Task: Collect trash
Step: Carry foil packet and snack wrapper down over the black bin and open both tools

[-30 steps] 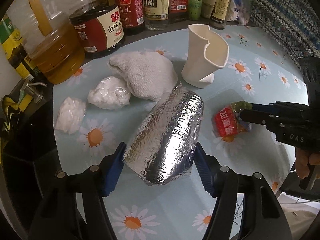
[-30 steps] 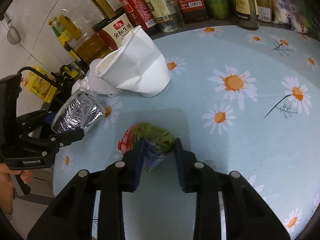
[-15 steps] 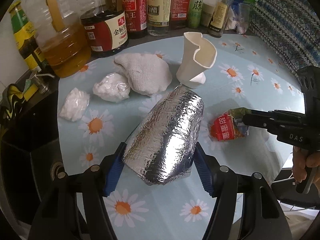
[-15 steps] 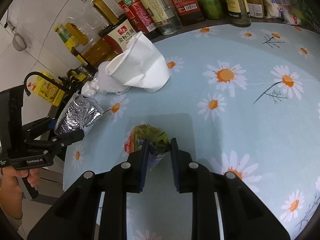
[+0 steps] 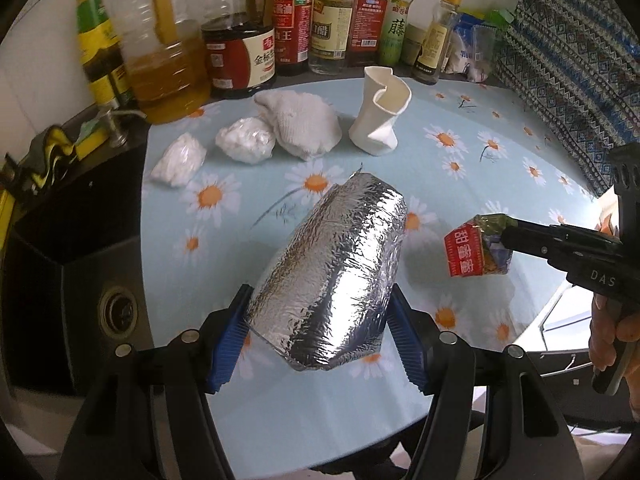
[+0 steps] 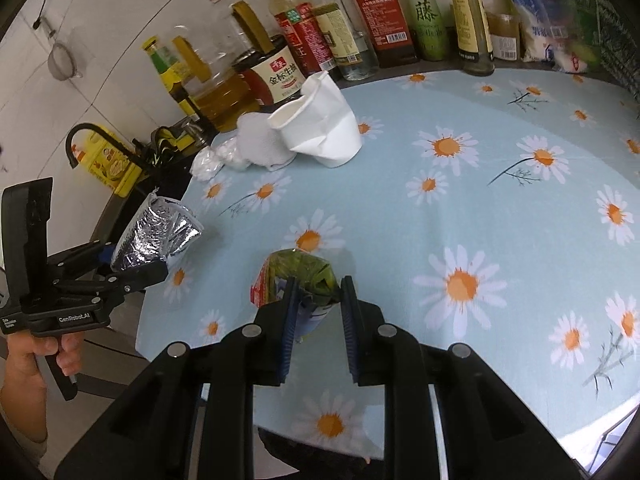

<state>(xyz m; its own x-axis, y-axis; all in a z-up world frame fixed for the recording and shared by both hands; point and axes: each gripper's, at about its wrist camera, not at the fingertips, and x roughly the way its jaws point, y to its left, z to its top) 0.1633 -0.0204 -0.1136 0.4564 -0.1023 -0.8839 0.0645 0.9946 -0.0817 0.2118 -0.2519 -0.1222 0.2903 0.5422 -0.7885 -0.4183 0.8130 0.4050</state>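
Note:
My left gripper (image 5: 320, 332) is shut on a silver foil bag (image 5: 332, 276), held tilted above the daisy-print table (image 5: 480, 152); the right wrist view shows this gripper (image 6: 134, 270) and the foil bag (image 6: 160, 232) at the left. The right gripper (image 6: 318, 296) is shut on a red and green snack wrapper (image 6: 300, 270), lifted off the table; in the left wrist view the right gripper (image 5: 516, 236) pinches that wrapper (image 5: 466, 254). On the table stand a crushed white paper cup (image 5: 380, 120), a white cloth wad (image 5: 300, 128) and two crumpled white balls (image 5: 246, 144).
Sauce and oil bottles (image 5: 240, 56) line the back of the table. A dark sink (image 5: 80, 240) with a black tap (image 6: 86, 136) lies to the left. A patterned cloth (image 5: 568, 72) hangs at the right. The table's front edge (image 6: 520, 452) is close.
Both grippers have pulled back and risen from the table with their loads. The right jaws have tightened on the wrapper, which has left the tabletop.

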